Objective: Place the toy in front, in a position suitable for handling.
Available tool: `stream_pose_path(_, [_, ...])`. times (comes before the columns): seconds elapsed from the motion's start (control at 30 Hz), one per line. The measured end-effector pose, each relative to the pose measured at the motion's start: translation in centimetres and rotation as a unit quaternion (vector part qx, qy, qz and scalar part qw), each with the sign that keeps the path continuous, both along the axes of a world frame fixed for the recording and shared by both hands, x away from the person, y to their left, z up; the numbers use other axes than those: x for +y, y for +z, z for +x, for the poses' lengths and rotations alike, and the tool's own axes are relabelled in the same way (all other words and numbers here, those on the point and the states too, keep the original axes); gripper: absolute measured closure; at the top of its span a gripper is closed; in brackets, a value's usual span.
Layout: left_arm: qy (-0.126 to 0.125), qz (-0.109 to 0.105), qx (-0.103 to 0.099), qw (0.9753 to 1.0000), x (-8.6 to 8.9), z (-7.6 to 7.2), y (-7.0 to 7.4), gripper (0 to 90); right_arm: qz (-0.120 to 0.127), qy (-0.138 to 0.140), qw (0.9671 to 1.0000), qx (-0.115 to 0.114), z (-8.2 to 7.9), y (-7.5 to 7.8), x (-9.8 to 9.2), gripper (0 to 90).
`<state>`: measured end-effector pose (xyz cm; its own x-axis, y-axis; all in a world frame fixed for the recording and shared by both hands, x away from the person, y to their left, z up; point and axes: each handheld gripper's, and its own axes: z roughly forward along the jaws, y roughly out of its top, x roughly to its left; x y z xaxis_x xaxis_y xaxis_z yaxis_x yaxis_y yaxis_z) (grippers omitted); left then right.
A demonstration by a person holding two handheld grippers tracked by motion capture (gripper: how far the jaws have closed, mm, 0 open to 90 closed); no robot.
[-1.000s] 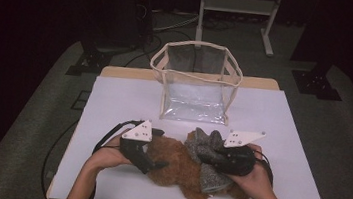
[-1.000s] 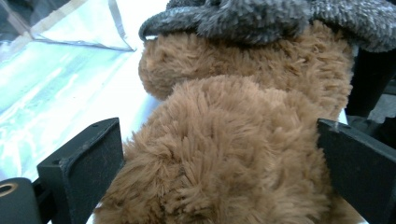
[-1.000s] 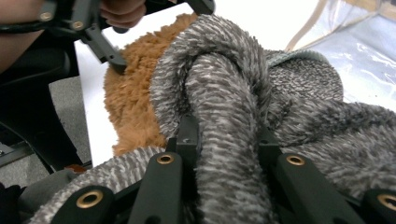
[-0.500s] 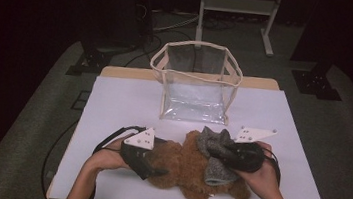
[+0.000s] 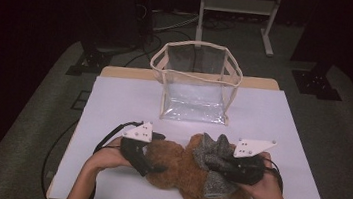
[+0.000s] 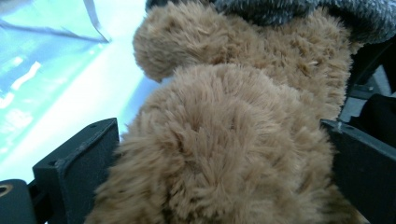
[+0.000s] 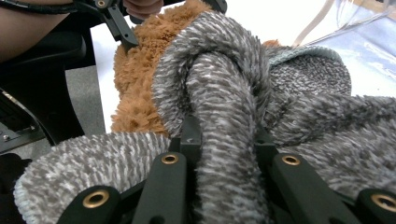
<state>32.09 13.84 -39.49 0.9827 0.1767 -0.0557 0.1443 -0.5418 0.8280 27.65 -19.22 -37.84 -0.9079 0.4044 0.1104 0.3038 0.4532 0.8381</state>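
A brown plush bear [image 5: 176, 172] lies near the front edge of the white table [image 5: 273, 115]. It wears a grey fuzzy knit scarf [image 5: 211, 154]. My left gripper [image 5: 156, 163] comes in from the left. In the left gripper view, its jaws press the fur of the bear [image 6: 224, 140] on both sides, so my left gripper [image 6: 219, 158] is shut on it. My right gripper [image 5: 219, 166] comes in from the right. Up close, my right gripper [image 7: 224, 137] is shut on a thick fold of the scarf [image 7: 219, 93], with brown fur [image 7: 140, 70] behind.
A clear plastic bag [image 5: 196, 84] with cream trim stands open and upright at the table's middle back. Cables trail from both grippers across the tabletop. Dark floor and a metal stand [image 5: 238, 6] lie beyond the table.
My right gripper has drifted right and toward the front edge, drawing the grey scarf with it. The left gripper and the bear have barely shifted.
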Motion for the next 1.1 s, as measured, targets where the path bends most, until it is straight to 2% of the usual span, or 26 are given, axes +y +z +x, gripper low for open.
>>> stream_pose_path(0.07, [-0.012, 0.010, 0.006, 0.9999, -0.5, -0.1, -0.5, 0.0, 0.005, 0.001, 1.0000, 0.002, 0.1, -0.1, 0.0, 73.4])
stream_pose_path(0.2, [-0.020, 0.022, -0.005, 0.9995, -1.2, -0.4, -0.7, 0.0, 0.008, -0.005, 1.0000, -0.002, 0.3, -0.2, -0.2, 73.1])
stream_pose_path(0.27, [-0.014, 0.023, -0.011, 0.9996, -1.3, -0.3, -0.7, 1.3, 0.013, -0.007, 0.9999, 0.000, 0.5, -0.3, -0.4, 72.7])
stream_pose_path(0.37, [-0.001, 0.021, -0.019, 0.9996, -1.7, -0.3, -0.7, 8.5, 0.012, -0.015, 0.9998, 0.000, 0.9, -0.3, -0.8, 72.3])
stream_pose_path(0.5, [0.003, 0.031, -0.034, 0.9989, -2.7, -0.2, -0.7, 8.8, 0.009, -0.028, 0.9995, 0.007, 1.6, 0.2, -1.3, 72.2])
stream_pose_path(0.63, [0.012, 0.045, -0.052, 0.9975, -4.3, -0.3, -0.5, 8.9, -0.005, -0.049, 0.9988, -0.002, 2.6, 1.3, -1.5, 72.8])
stream_pose_path(0.77, [0.020, 0.051, -0.063, 0.9965, -5.5, -0.3, -0.5, 8.9, -0.002, -0.049, 0.9988, -0.001, 3.8, 2.1, -1.1, 72.8])
stream_pose_path(0.87, [0.018, 0.052, -0.065, 0.9963, -5.3, -0.6, -0.4, 8.8, -0.006, -0.040, 0.9991, 0.010, 4.2, 1.8, -0.3, 72.7])
stream_pose_path(0.97, [0.005, 0.052, -0.057, 0.9970, -4.5, -0.6, -0.1, 6.3, -0.025, -0.021, 0.9992, 0.025, 3.9, 0.4, 0.5, 73.0])
stream_pose_path(1.03, [-0.007, 0.040, -0.053, 0.9978, -3.9, -0.6, -0.1, 4.3, -0.011, -0.015, 0.9992, 0.035, 3.2, -0.4, 0.5, 73.5])
stream_pose_path(1.1, [-0.012, 0.023, -0.047, 0.9986, -3.4, -0.6, -0.1, 3.2, -0.008, -0.014, 0.9993, 0.035, 2.6, -0.5, 0.3, 73.9])
